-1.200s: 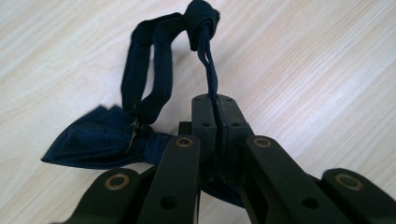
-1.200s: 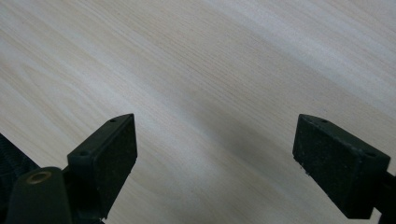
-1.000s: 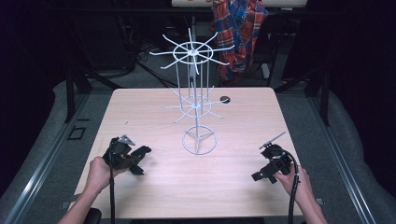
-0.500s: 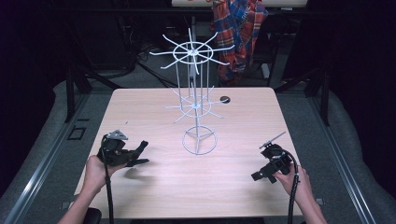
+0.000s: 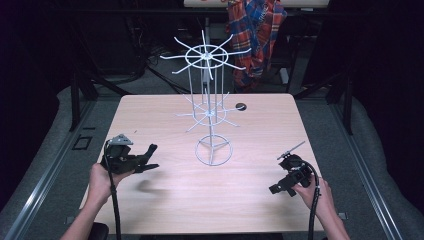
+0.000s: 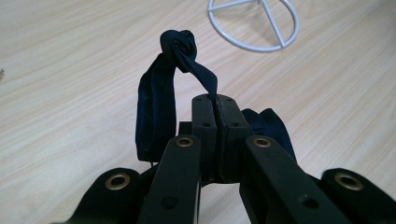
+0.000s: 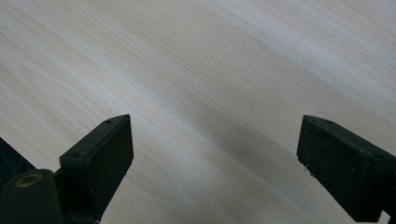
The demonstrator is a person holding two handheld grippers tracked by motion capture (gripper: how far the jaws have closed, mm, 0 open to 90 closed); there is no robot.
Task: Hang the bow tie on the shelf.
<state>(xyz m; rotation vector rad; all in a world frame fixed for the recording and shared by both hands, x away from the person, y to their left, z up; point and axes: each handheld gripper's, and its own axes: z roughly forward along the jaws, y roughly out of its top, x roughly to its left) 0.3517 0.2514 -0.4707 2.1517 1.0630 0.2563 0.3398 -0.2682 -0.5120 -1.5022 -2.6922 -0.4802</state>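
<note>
Counter [image 5: 165,200] of pale wood carries a white wire rack [image 5: 210,107] at its middle, while the left gripper [image 5: 142,159] pinches a knotted dark cloth strip [image 6: 180,51] near left, and the right gripper [image 5: 280,187], jaws wide, hovers near right.

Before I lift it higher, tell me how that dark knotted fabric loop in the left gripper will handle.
Probably floppy: the fabric loop sags beside the shut left gripper. Likely light, since a thin pinched strand carries it. The knot should resist slipping through.
</note>
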